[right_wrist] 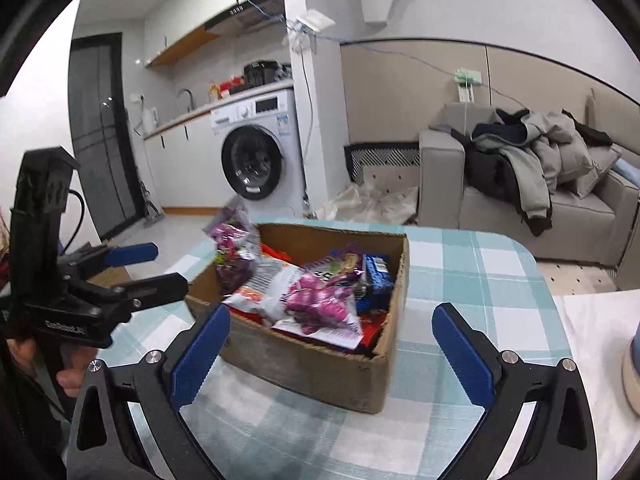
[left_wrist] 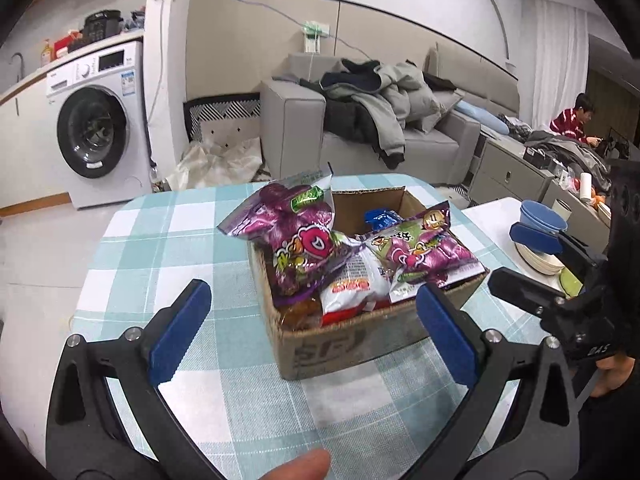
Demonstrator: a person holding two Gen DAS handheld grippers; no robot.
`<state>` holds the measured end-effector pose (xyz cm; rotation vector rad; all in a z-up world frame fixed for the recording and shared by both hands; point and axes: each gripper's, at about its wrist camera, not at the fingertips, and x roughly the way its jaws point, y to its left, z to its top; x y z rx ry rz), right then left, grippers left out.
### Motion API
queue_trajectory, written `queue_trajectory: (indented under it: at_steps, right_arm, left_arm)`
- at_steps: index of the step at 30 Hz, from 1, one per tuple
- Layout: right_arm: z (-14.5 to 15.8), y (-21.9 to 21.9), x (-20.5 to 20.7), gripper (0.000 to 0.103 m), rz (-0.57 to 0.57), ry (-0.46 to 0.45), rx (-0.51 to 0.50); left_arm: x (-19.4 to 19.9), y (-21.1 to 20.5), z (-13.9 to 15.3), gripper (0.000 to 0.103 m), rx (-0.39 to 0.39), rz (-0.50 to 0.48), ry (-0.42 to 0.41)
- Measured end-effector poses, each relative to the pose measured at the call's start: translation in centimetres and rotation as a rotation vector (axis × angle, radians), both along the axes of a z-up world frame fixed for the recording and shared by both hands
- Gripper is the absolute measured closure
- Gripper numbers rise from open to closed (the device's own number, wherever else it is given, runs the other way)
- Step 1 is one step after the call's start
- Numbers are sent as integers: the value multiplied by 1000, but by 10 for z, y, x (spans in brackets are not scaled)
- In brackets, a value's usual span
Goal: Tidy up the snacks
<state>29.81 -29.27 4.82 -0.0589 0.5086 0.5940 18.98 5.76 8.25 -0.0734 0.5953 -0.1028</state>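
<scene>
A cardboard box [left_wrist: 360,344] [right_wrist: 304,368] stands on the teal checked tablecloth [left_wrist: 160,240], full of snack bags. A purple bag [left_wrist: 296,248] [right_wrist: 232,252] leans over one of its corners. Another purple bag [left_wrist: 428,252] [right_wrist: 320,304], a white-and-red bag [left_wrist: 356,284] [right_wrist: 268,284] and a blue packet [left_wrist: 380,218] [right_wrist: 376,280] lie inside. My left gripper [left_wrist: 312,290] [right_wrist: 170,266] is open just short of the box, nothing between its blue pads. My right gripper [right_wrist: 331,312] [left_wrist: 516,258] is open too, empty, at the box's other side.
Stacked bowls [left_wrist: 536,256] sit on a white table beside the checked one. Behind are a washing machine [left_wrist: 96,132], a grey sofa [left_wrist: 400,144] piled with coats, and a person in red [left_wrist: 568,120] far right. A thumb [left_wrist: 300,466] shows at the bottom.
</scene>
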Motion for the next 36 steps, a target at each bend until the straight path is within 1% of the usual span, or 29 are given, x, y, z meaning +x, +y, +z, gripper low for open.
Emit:
queue_trajectory:
  at_steps: [5,10,15,18,24,27,31,36]
  right_arm:
    - [-2,-4,-23,0,26,-43,36]
    - [-4,-6,-42,0,46,-82,55]
    - [-10,-10,-54,0,54,-92,72]
    - [-14,-11,-60,0,56,-97,77]
    - [-29,-12,-68,0,63,-93,86]
    - [-35,-11,-69,0,60,-108,73]
    - [-40,-13,-70,0,56,-115,102]
    - [-46,-14,-73,0,47,-141,91]
  left_arm:
    - [-30,0,-6,1,-2,21,-44]
    - [-47,4,-14,1,-21,46,-64]
    - [-66,4,-21,1,6,96,-101]
    - [-75,3,-25,1,15,103,-117]
    - [-85,4,-37,1,30,109,-132]
    - [-86,3,-42,1,37,110,-147]
    - [-86,4,-49,1,27,106,-153]
    - [-85,5,-56,1,24,111,-165]
